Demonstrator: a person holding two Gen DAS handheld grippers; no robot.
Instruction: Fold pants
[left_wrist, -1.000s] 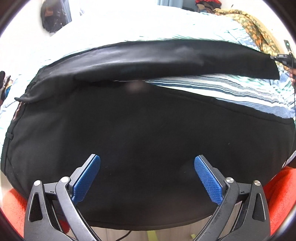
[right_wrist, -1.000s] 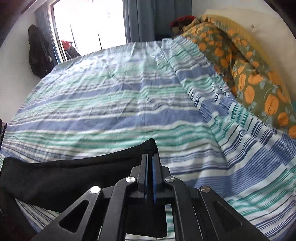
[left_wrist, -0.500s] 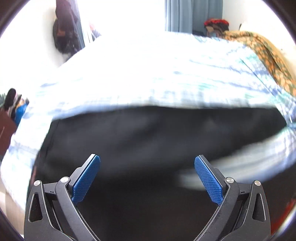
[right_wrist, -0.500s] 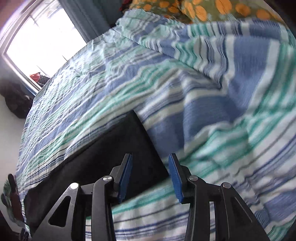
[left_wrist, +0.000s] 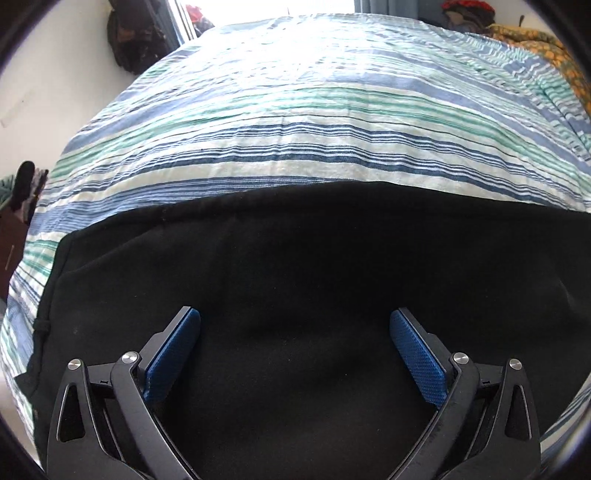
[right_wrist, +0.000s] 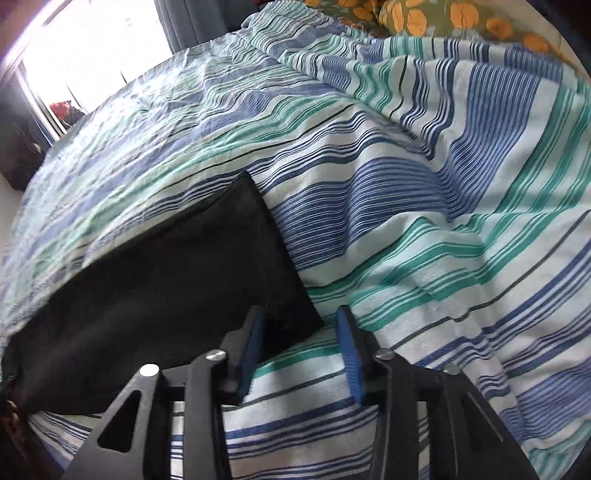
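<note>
Pants (left_wrist: 295, 295) lie flat and doubled lengthwise on the striped bedspread (left_wrist: 295, 140), so the right gripper (right_wrist: 301, 350), jaws just parted, has let go of the leg end while the left gripper (left_wrist: 295, 354) hovers spread and empty above them.

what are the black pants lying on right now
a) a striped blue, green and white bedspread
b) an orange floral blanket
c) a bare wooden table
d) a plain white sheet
a: the black pants lie flat on the blue, green and white striped bedspread, which shows around them in both wrist views; the orange floral fabric sits apart, at the top edge of the right wrist view.
</note>
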